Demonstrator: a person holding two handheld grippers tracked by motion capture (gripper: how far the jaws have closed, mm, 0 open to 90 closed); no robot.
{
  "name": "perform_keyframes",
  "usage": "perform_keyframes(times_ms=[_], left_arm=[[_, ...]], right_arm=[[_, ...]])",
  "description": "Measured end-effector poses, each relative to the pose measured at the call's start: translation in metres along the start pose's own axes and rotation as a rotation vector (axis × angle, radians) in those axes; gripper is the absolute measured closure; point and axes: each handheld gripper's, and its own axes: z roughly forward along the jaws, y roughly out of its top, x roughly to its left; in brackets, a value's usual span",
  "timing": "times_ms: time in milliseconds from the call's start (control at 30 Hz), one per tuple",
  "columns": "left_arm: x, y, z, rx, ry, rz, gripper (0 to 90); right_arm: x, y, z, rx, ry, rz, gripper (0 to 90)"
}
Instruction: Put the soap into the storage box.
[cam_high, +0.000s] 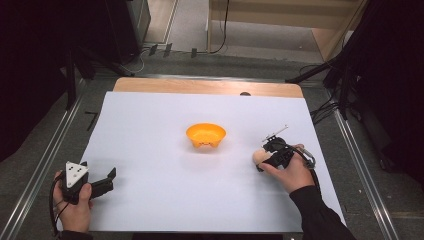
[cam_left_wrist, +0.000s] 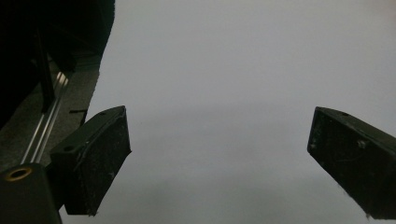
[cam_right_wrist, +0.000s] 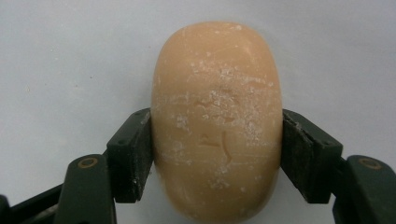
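Note:
A pale tan oval bar of soap (cam_right_wrist: 217, 121) lies on the white sheet, and both pads of my right gripper (cam_right_wrist: 217, 154) press against its sides. From above, the soap (cam_high: 260, 156) sits at the right of the sheet, with the right gripper (cam_high: 265, 159) pointing left onto it. An orange bowl (cam_high: 205, 135) stands at the sheet's middle, apart from both grippers. My left gripper (cam_high: 111, 181) rests at the front left corner, and its jaws stand wide apart over bare white sheet (cam_left_wrist: 224, 93) with nothing between them.
The white sheet (cam_high: 165, 190) covers a wooden table (cam_high: 200, 86) whose far edge shows. Metal rails (cam_high: 45, 155) run along both sides. Black stands and cables lie on the floor beyond the table's right side (cam_high: 330, 80).

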Motion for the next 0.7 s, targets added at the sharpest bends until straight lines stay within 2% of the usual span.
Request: perform_keyframes(times_ms=[367, 700], left_arm=[[0.0, 0.0001, 0.0002, 0.001, -0.002, 0.0, 6.5], [0.0001, 0.0, 0.0, 0.0, 0.0, -0.001, 6.5]], right_arm=[[-0.0011, 0.0015, -0.0004, 0.007, 0.011, -0.008, 33.0], [-0.0027, 0.0028, -0.0015, 0.012, 0.006, -0.071, 33.0]])
